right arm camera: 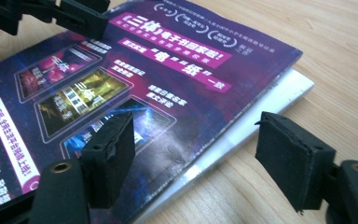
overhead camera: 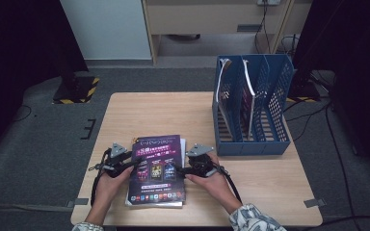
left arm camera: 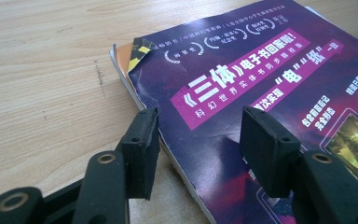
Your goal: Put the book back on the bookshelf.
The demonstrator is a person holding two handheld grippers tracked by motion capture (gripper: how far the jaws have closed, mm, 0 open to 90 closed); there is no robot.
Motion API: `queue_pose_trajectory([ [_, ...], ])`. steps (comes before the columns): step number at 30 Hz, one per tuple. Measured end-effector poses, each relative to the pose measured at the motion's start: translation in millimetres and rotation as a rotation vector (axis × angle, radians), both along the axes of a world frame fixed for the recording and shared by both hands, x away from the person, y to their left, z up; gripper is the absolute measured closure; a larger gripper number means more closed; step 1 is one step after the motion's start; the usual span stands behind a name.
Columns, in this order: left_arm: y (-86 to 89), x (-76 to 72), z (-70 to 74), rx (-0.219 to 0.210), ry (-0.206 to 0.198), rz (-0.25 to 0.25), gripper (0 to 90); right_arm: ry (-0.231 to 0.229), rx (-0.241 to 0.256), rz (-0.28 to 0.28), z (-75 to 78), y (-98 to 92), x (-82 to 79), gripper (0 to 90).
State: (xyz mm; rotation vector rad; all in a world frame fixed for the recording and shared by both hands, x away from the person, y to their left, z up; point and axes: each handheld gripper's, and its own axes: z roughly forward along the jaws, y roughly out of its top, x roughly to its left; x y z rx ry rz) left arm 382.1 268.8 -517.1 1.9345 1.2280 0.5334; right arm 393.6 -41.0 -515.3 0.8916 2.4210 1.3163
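Observation:
A purple magazine (overhead camera: pixel 156 169) lies on top of a small stack near the table's front edge. Its cover with white and pink print shows in the left gripper view (left arm camera: pixel 261 88) and in the right gripper view (right arm camera: pixel 135 84). My left gripper (overhead camera: pixel 136 163) is at the stack's left edge, open, its jaws straddling the magazine's spine (left arm camera: pixel 198 154). On the opposite side my right gripper (overhead camera: pixel 182 170) is open too, one jaw over the cover and one over bare wood (right arm camera: pixel 193 163). Neither holds anything. An orange cover (left arm camera: pixel 123 53) peeks out below; a white one (right arm camera: pixel 270 107) juts out underneath.
A blue mesh file holder (overhead camera: pixel 251 103) stands at the table's back right with magazines upright in its left slots. The wooden table (overhead camera: pixel 149 115) is bare behind the stack. The left gripper's jaws (right arm camera: pixel 51 14) show far off in the right gripper view.

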Motion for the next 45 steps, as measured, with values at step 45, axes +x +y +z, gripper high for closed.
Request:
queue_pose_trajectory([
  [45, -18.3, -3.8, 2.2, 0.059, -0.012, -0.079, 42.6, 0.186, 0.024, 0.013, -16.9, -7.1, 12.2, 9.3],
])
